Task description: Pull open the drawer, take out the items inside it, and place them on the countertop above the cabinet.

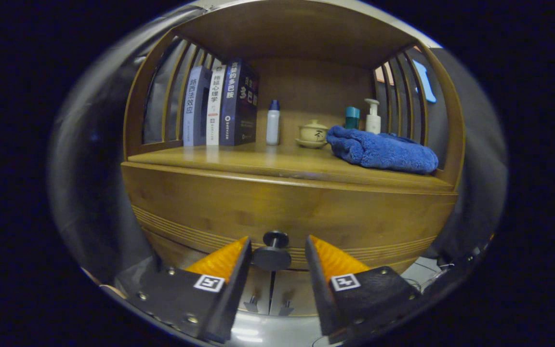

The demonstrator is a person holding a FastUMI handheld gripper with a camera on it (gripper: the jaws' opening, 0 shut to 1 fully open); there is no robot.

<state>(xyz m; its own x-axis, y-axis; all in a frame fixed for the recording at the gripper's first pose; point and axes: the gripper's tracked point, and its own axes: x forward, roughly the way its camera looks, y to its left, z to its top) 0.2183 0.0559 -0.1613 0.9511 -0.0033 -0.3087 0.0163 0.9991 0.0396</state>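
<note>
A wooden cabinet faces me, its drawer front (pixel 287 212) closed and flush under the countertop (pixel 277 166). A dark round knob (pixel 273 250) sticks out of the drawer's lower middle. My gripper (pixel 277 248) stands open with the knob between its two fingertips; a small gap shows on each side of the knob, so neither finger presses on it. The drawer's inside is hidden.
On the countertop stand three books (pixel 219 106) at the back left, a white bottle with a blue cap (pixel 273 123), a small lidded cup (pixel 312 133), a folded blue towel (pixel 381 150), a teal container (pixel 352 117) and a pump bottle (pixel 373 117). Two lower cabinet doors (pixel 272 294) sit below the drawer.
</note>
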